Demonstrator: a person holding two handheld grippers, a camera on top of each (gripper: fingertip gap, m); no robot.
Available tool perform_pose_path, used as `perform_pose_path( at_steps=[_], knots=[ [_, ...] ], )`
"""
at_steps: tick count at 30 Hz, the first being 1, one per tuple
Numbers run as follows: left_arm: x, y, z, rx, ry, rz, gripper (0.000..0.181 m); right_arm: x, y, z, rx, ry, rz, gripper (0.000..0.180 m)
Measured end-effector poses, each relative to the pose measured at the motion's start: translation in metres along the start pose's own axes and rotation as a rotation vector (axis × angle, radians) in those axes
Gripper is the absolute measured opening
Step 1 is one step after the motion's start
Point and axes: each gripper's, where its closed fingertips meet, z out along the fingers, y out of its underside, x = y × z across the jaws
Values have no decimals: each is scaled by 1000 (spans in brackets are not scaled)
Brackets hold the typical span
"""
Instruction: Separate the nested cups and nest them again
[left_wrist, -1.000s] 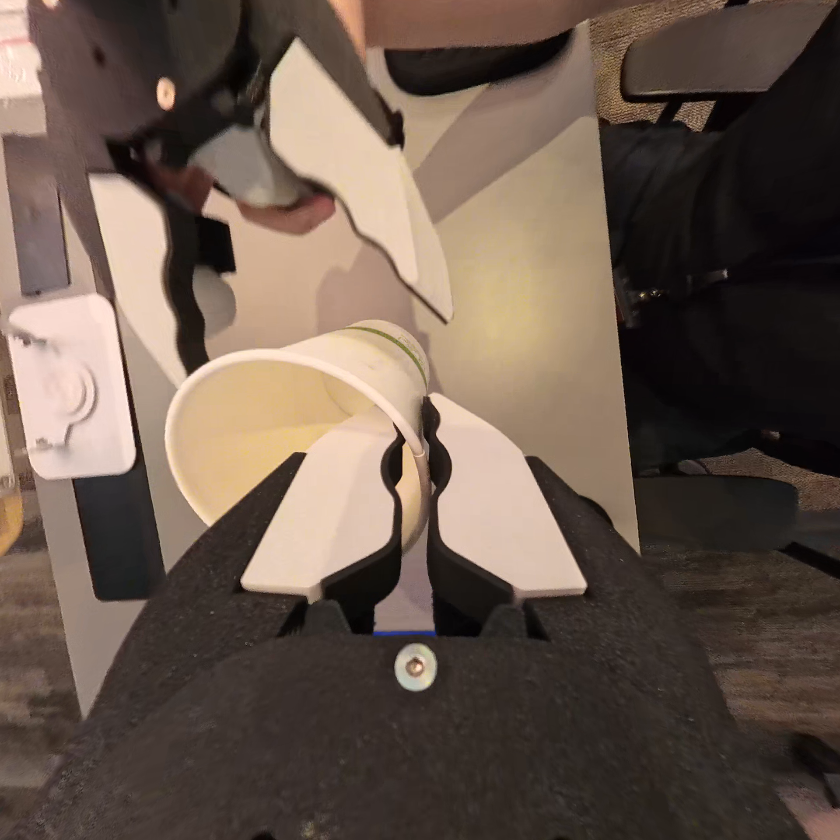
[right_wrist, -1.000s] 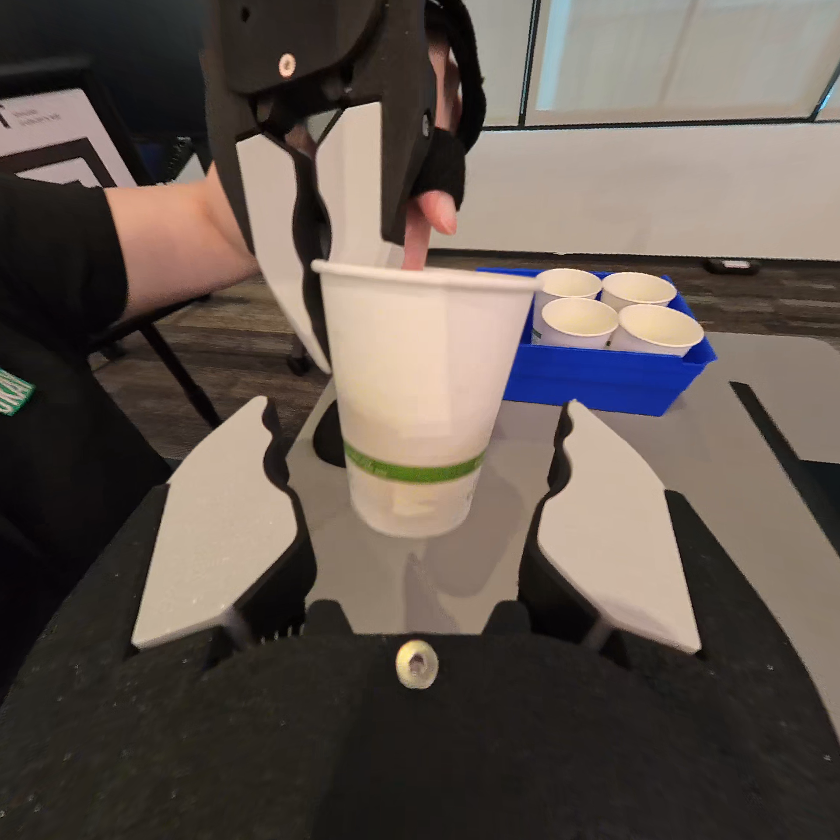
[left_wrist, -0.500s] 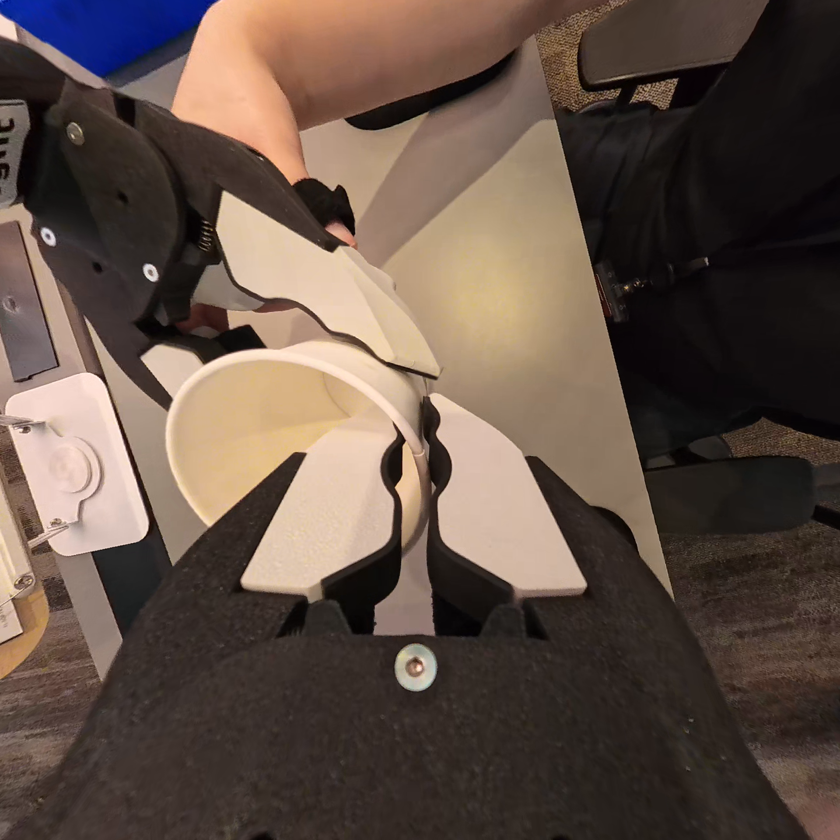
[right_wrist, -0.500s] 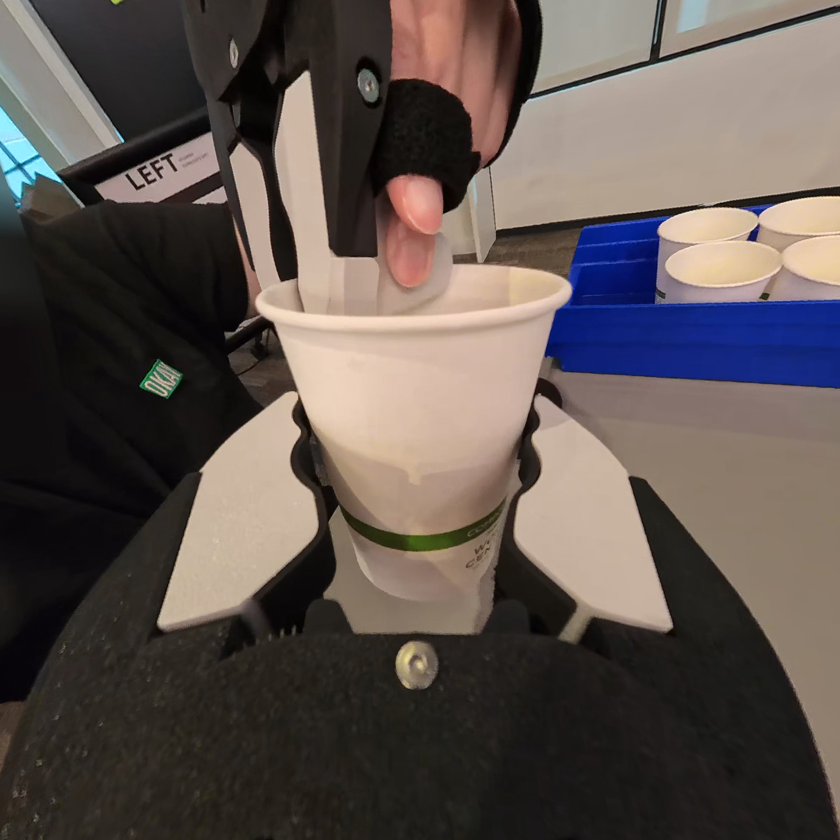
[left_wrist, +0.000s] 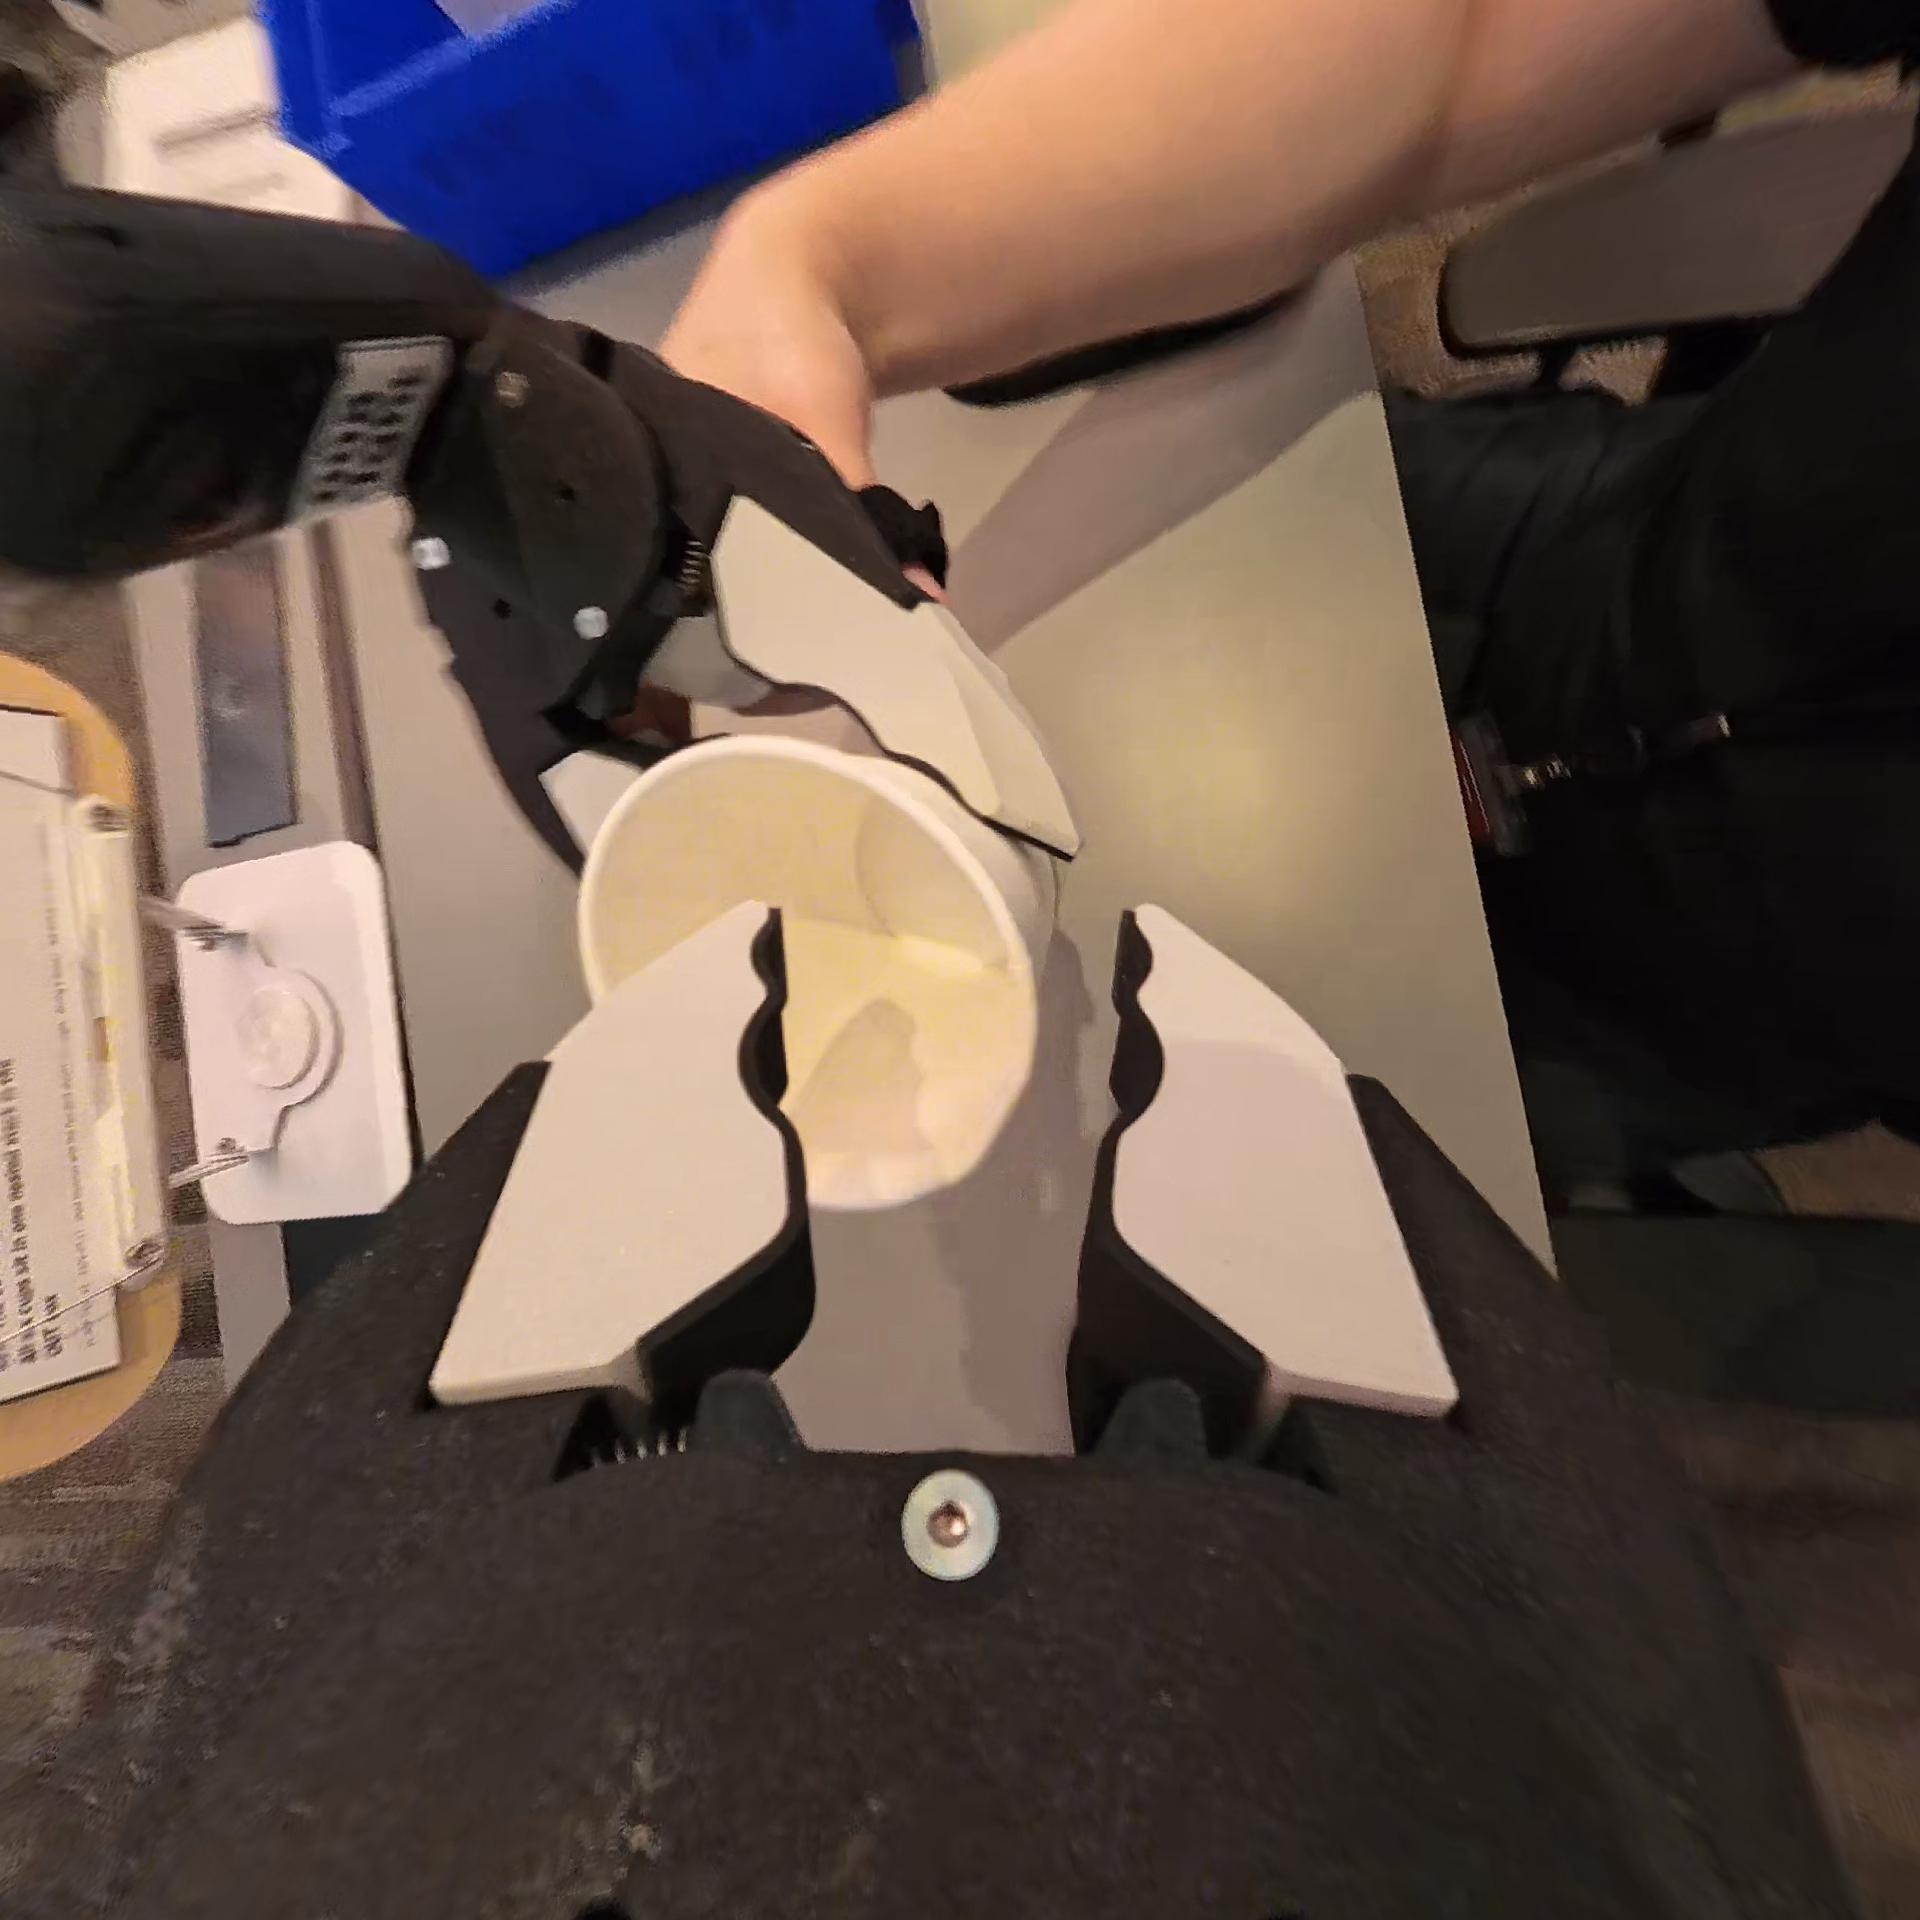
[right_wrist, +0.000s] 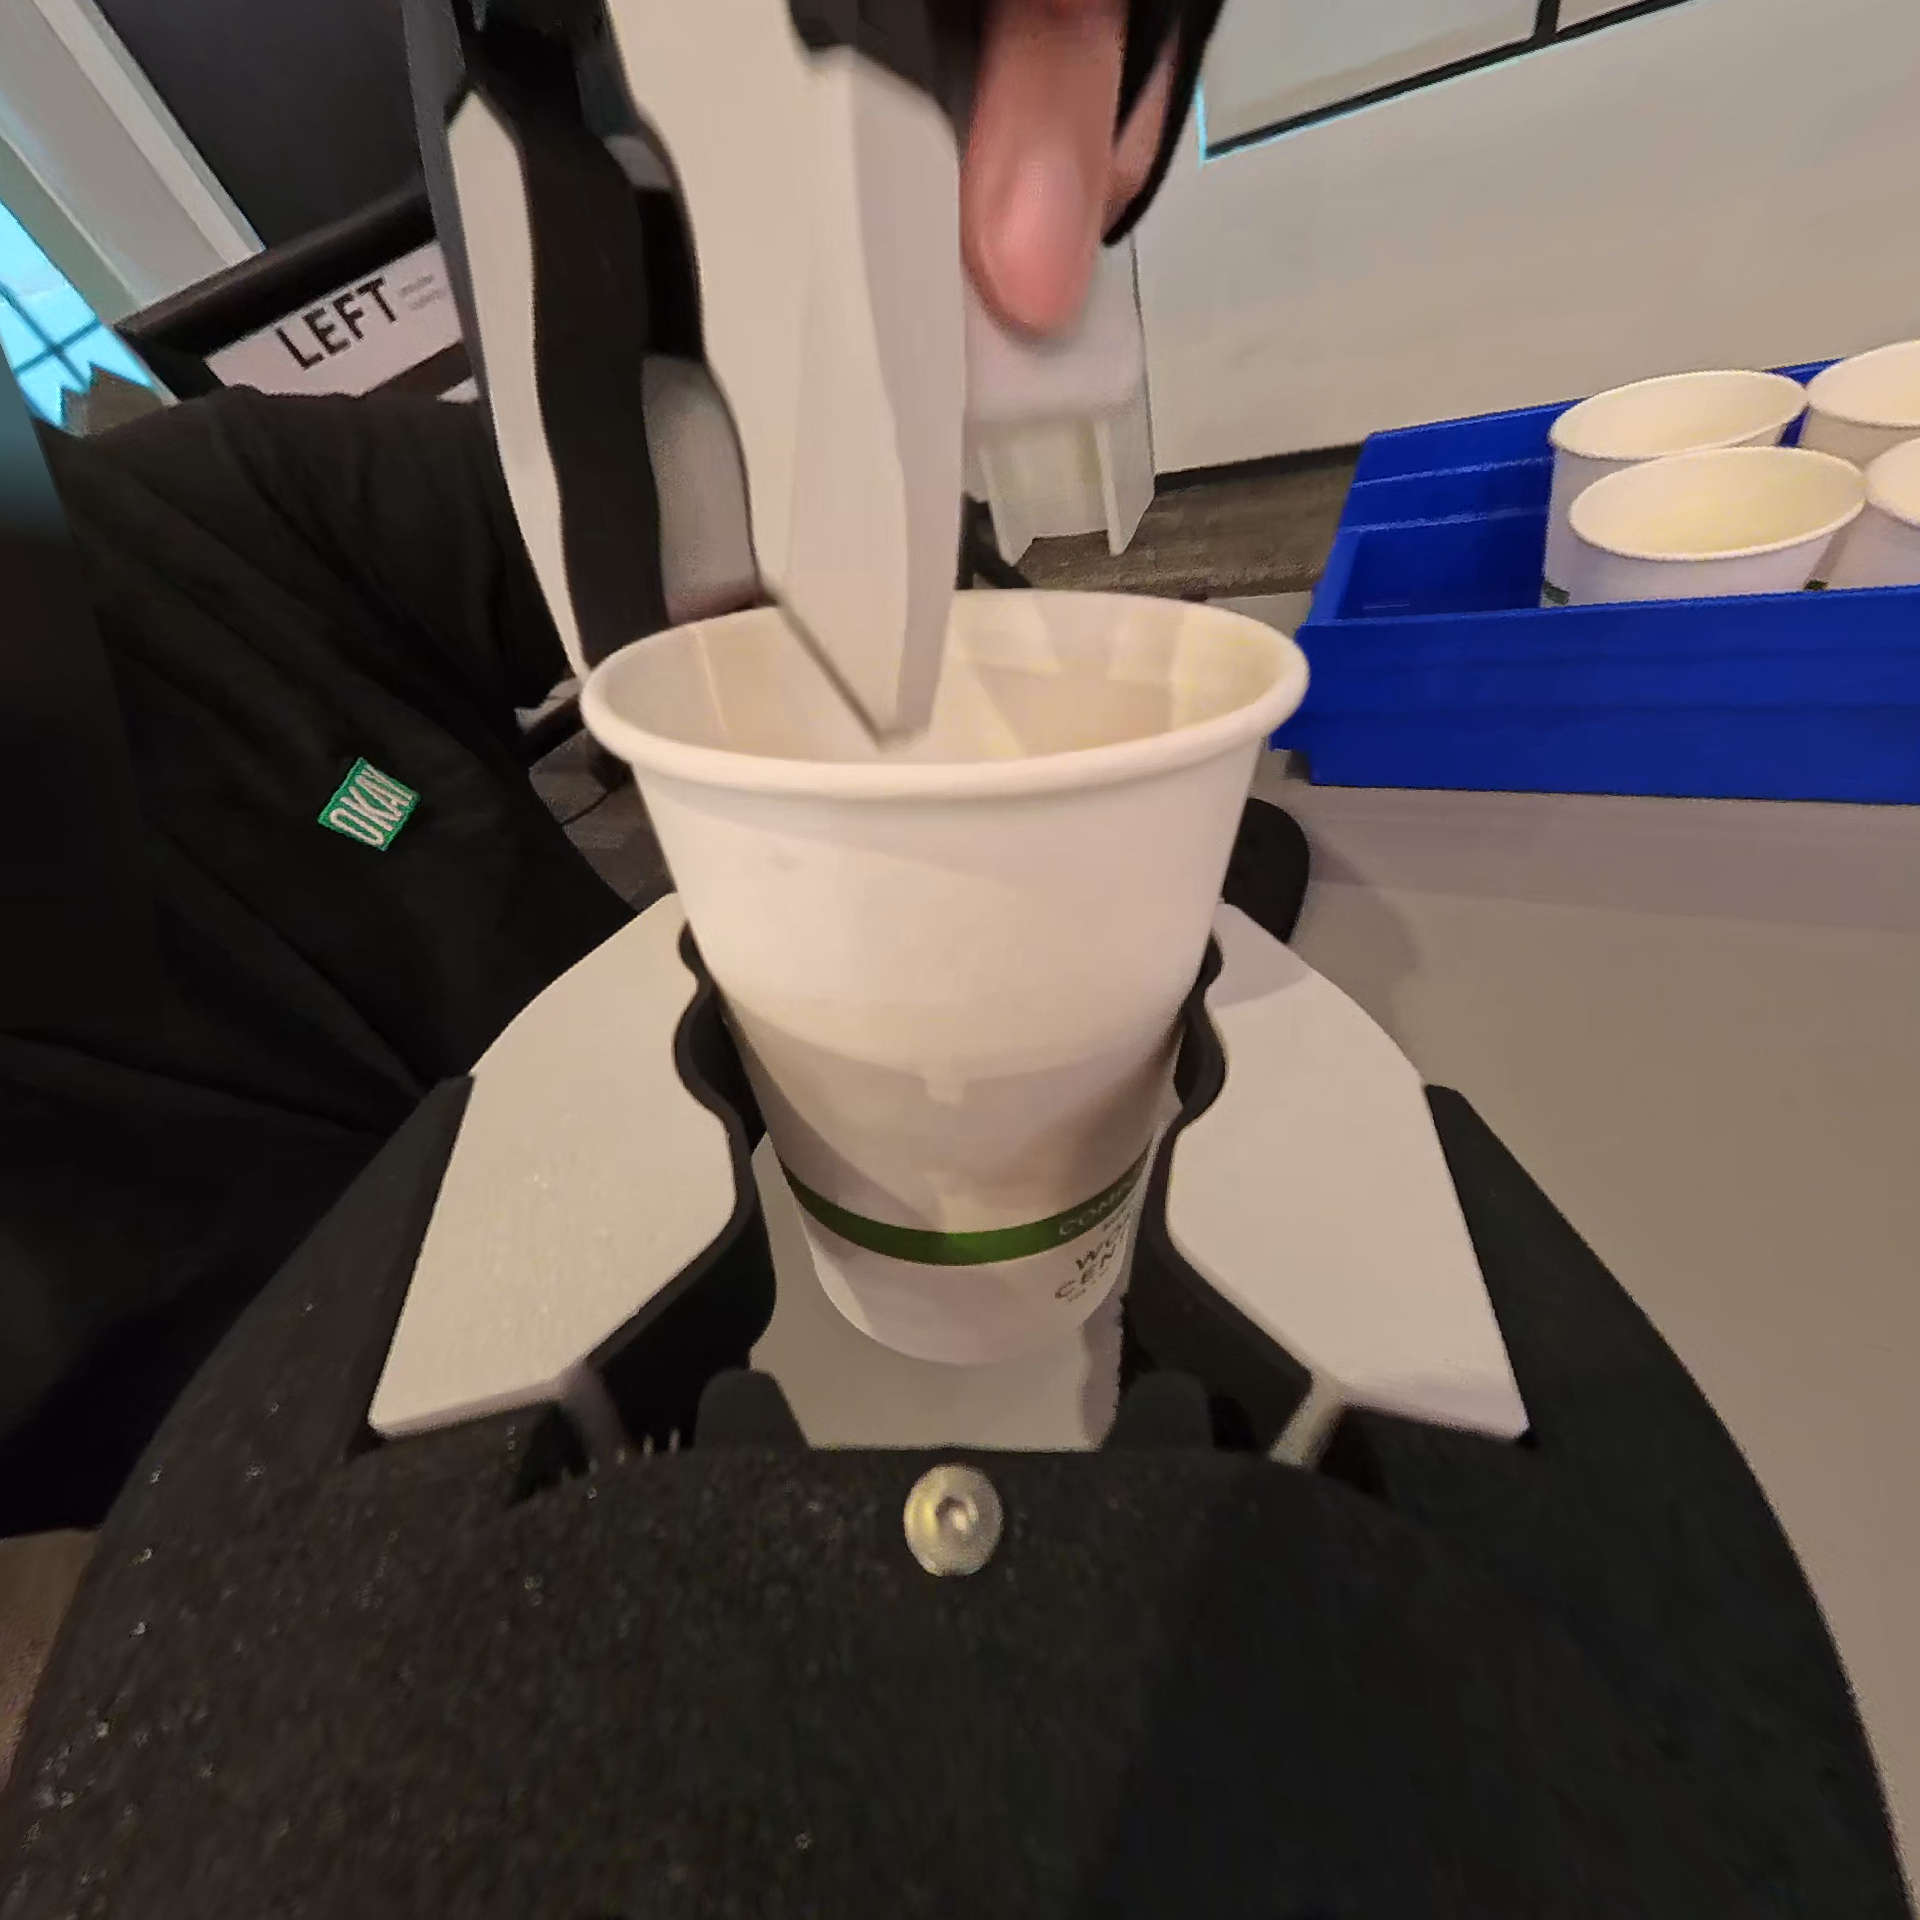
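The white paper cup with a green band (right_wrist: 940, 966) sits upright between the pale fingers of the right gripper (right_wrist: 948, 1049), whose jaws are clenched on its lower wall, just above the grey tabletop (right_wrist: 1621, 997). The left gripper (left_wrist: 948, 935) is spread wide and grasps nothing; one of its fingertips (right_wrist: 883, 665) dips inside the cup's mouth, the other stays outside the rim. Behind the cup to the right, a blue plastic bin (right_wrist: 1558, 686) holds more white paper cups (right_wrist: 1704, 520). Left of the cup is a person's black sleeve (right_wrist: 260, 831). In the left wrist view a white plastic fixture (left_wrist: 291, 1039) lies near the cup on the table edge.
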Motion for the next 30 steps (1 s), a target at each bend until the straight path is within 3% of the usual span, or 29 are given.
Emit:
perform_pose_path(
  at_steps=[4, 7, 9, 11, 14, 16, 23, 30],
  knots=[
    [-31, -10, -35, 222, -209, -96, 65, 9, 4, -42, 60, 133, 9, 85],
    [-49, -2, -70, 382, -348, -231, 62, 4, -18, -120, 171, 346, -60, 85],
    [-52, 14, -82, 417, -404, -306, 62, 5, -36, -207, 270, 664, -160, 86],
    [-52, 31, -85, 421, -451, -360, 60, 4, -35, -326, 340, 1118, -251, 86],
    [-46, 51, -79, 397, -490, -409, 57, -29, 12, -475, 463, 1620, -231, 86],
    [-42, 57, -72, 376, -499, -426, 57, -43, 60, -522, 507, 1767, -128, 86],
    [-33, 42, -53, 349, -475, -403, 56, -37, 157, -545, 469, 1913, 27, 87],
    [-22, 27, -43, 310, -448, -347, 57, -25, 185, -542, 424, 1955, 39, 87]
  ],
)
